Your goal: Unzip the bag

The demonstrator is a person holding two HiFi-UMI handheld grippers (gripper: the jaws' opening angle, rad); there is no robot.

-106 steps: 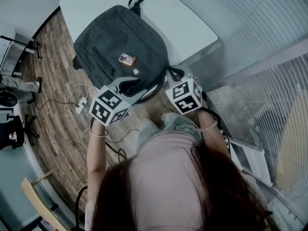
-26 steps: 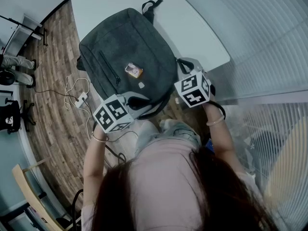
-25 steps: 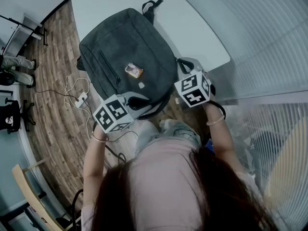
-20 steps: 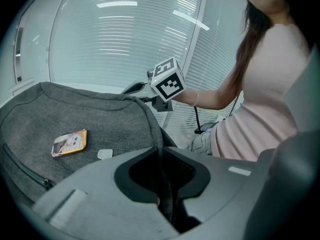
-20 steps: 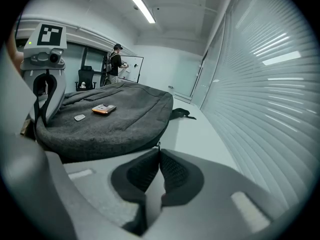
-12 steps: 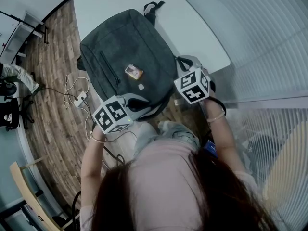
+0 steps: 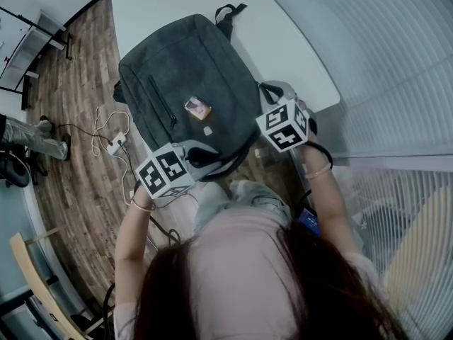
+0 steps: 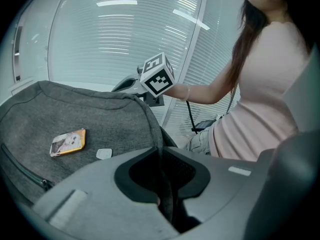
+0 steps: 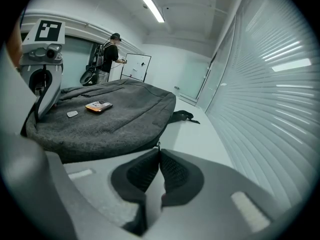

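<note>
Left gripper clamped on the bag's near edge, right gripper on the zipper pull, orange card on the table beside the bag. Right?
One thing is off: the orange card lies on top of the grey bag, not on the table; the head view shows it. The left gripper is clamped on the bag's near edge and the right gripper is on the zipper pull.

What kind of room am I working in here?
Probably an office or meeting room. There is a white table, slatted blinds run along the wall, and what looks like a whiteboard stands at the far end.
</note>
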